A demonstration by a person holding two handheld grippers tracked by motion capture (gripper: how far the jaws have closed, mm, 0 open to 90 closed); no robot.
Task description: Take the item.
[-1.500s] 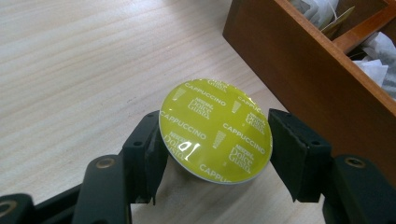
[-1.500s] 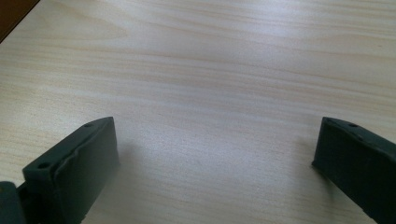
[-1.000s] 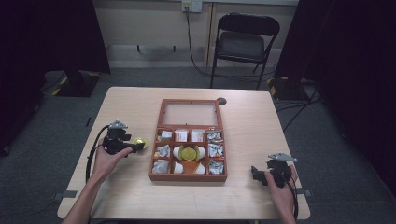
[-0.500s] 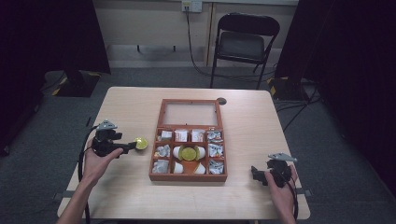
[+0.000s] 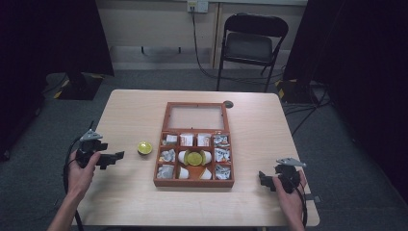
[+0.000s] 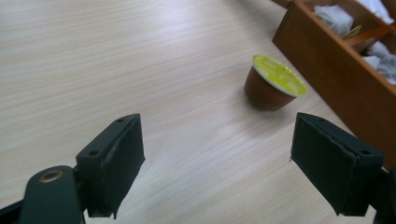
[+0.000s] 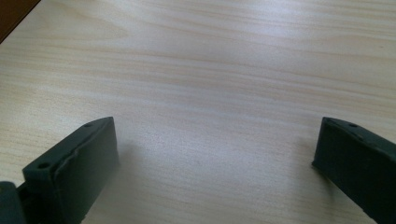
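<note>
Capsule (image 5: pixel 144 147) upright on worktop (image 5: pixel 134 202), box (image 5: pixel 195 182) at its 3 o'clock; left hand-held gripper (image 5: pixel 119 155) just opened, empty, apart; right hand-held gripper (image 5: pixel 260 179) open, empty.

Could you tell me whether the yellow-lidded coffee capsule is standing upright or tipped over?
Upright. The coffee capsule rests on its narrow brown base on the table, its yellow foil lid facing up, beside the wooden box and apart from it.
</note>
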